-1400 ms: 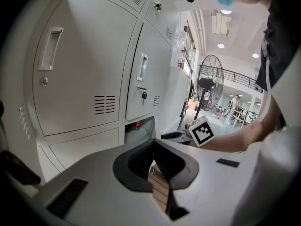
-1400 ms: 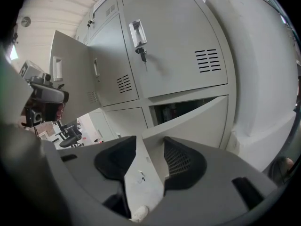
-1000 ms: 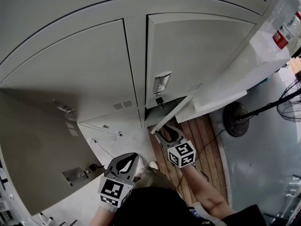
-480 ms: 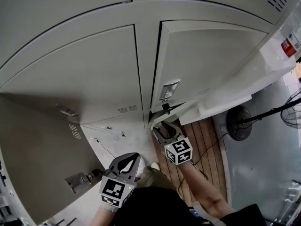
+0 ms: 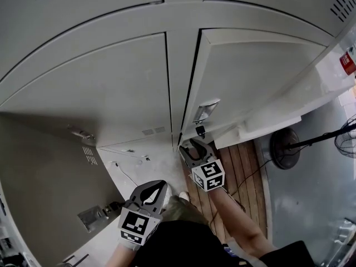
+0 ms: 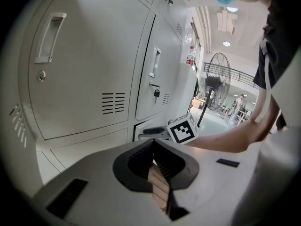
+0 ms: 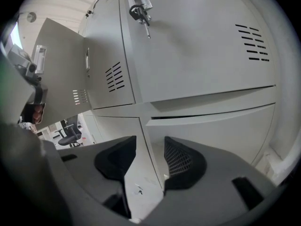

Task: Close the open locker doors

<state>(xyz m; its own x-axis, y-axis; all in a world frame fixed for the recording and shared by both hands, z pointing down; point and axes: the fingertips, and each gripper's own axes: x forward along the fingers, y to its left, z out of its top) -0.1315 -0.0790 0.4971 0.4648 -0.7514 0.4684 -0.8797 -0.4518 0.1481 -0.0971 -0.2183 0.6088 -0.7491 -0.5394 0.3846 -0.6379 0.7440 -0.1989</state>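
The grey right-hand locker door point(image 5: 250, 77) with a handle point(image 5: 206, 111) and a keyed lock point(image 5: 201, 131) stands almost flush with the frame, with a thin dark gap along its left edge. My right gripper point(image 5: 189, 144) is open and empty, its tips at that door's bottom corner. The right gripper view shows the door point(image 7: 188, 46) close ahead and the lower locker front point(image 7: 211, 131) beyond the jaws of the right gripper point(image 7: 149, 142). A large locker door point(image 5: 44, 177) at the left hangs wide open. My left gripper point(image 5: 157, 183) is shut and empty, held low between the two doors.
A standing fan point(image 5: 289, 148) and a cable lie on the wooden floor strip point(image 5: 233, 168) to the right. A red extinguisher point(image 5: 347, 63) sits at the far right. The person's shoe point(image 5: 182, 196) is below the grippers. An office chair point(image 7: 69, 134) shows past the open door.
The right-hand door has swung from well ajar to nearly flush, and my right gripper has moved in toward the lockers with it. The left gripper has stayed put.
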